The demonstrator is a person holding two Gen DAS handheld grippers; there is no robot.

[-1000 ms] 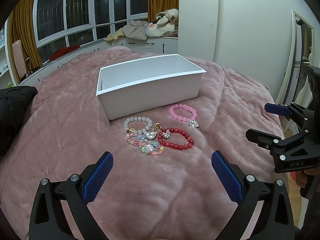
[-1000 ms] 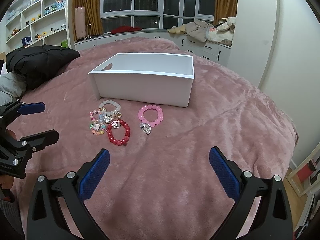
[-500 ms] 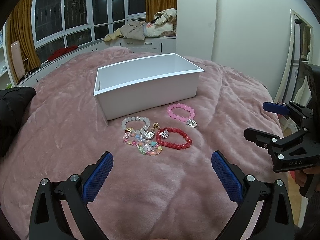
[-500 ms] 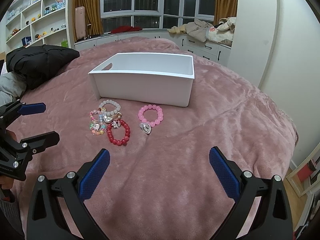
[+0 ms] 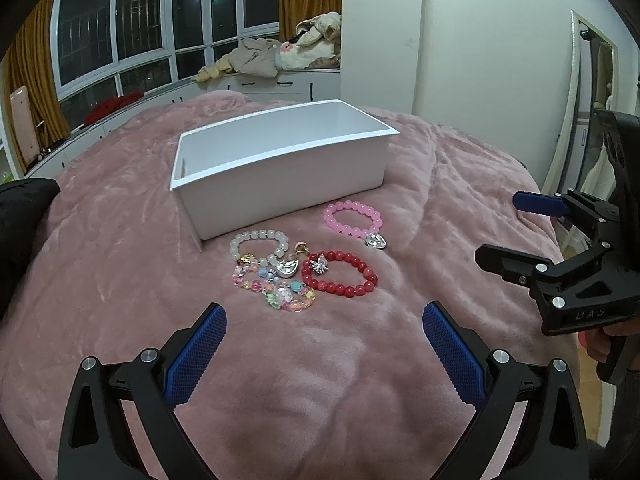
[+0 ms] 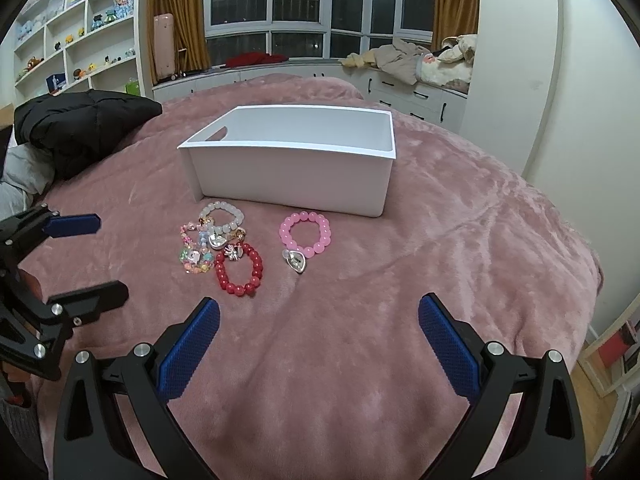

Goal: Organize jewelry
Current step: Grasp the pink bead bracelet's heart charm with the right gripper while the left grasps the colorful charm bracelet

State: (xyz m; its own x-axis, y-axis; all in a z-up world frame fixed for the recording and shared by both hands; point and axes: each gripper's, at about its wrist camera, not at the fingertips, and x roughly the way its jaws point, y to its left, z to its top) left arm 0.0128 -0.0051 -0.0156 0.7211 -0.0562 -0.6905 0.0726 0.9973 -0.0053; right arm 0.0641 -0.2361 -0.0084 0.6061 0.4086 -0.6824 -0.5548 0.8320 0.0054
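Note:
Several bead bracelets lie on a pink blanket in front of an open white box (image 5: 280,176) (image 6: 288,176): a pink one with a silver heart charm (image 5: 354,220) (image 6: 306,234), a red one (image 5: 340,276) (image 6: 239,270), a whitish one (image 5: 258,244) (image 6: 221,218) and a multicoloured one (image 5: 276,290) (image 6: 192,252). My left gripper (image 5: 324,352) (image 6: 86,260) is open and empty, near the red and multicoloured bracelets. My right gripper (image 6: 318,348) (image 5: 516,236) is open and empty, right of the jewelry.
A black jacket (image 6: 76,128) lies on the bed's left side (image 5: 20,232). The bed's right edge drops to a wooden floor (image 6: 608,380). A mirror (image 5: 588,100) stands at the right wall. Shelves (image 6: 68,36) and a windowsill with clothes (image 6: 420,60) are behind.
My left gripper has moved slightly forward and left, so the box and bracelets have shifted a little left in its view. The right gripper has barely moved. Both stay open.

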